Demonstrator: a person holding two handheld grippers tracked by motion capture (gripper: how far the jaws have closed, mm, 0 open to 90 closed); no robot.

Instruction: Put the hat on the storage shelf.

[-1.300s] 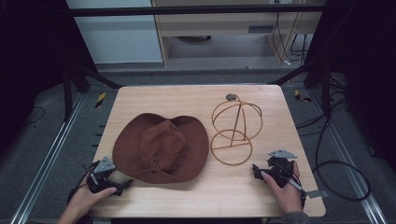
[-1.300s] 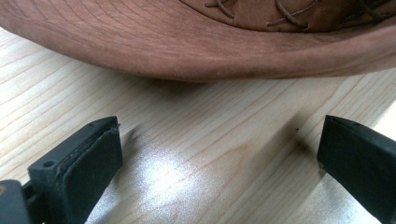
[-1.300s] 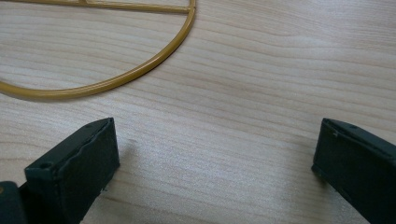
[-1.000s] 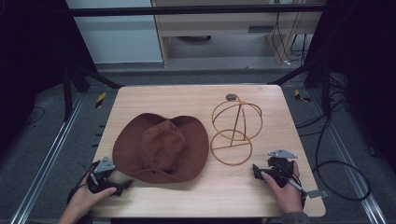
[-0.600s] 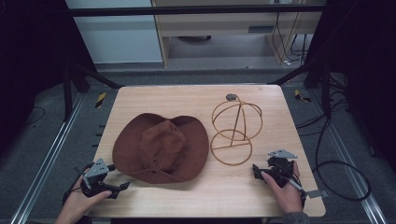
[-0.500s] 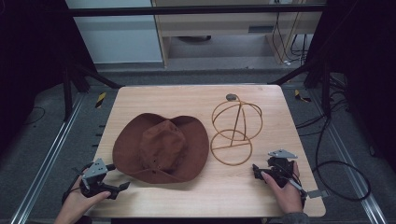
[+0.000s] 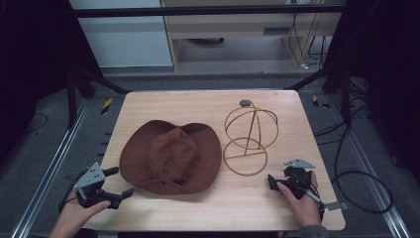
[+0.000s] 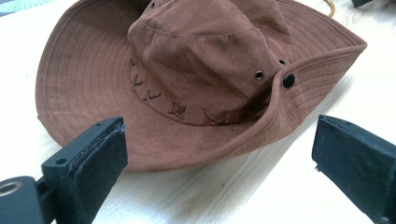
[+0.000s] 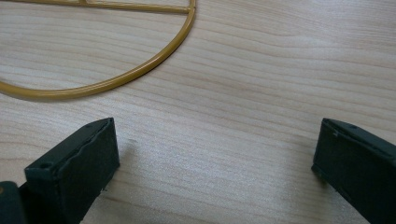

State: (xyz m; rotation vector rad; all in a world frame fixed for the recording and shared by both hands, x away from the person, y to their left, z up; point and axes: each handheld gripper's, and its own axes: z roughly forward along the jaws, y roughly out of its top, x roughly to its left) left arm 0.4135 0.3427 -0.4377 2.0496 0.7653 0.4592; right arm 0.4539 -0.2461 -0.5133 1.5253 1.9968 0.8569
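Two claws sit at the near edge of the table (image 7: pixel 208 104), both with jaws spread wide and holding nothing. The left claw (image 7: pixel 120 183) hovers at the table's near left corner, pointed at the brown hat (image 7: pixel 171 156); in the left gripper view the hat's brim (image 8: pixel 196 149) lies just ahead of the jaws, resting flat on the wood. The right claw (image 7: pixel 271 181) rests near the right corner, its jaws facing the base ring of the gold wire stand (image 7: pixel 246 144), which stands just beside the hat, to its right and upright.

The likely job is lifting the hat onto the stand. The brim is soft and lies tight against the table, so a low jaw could push it along instead of getting under it, or pinch a mere fold that slips out when lifted. The hat will sag from a one-sided grip and may catch the stand's top knob (image 7: pixel 245 103). The stand looks light; a nudge from the hat or the right claw could slide or tip it.
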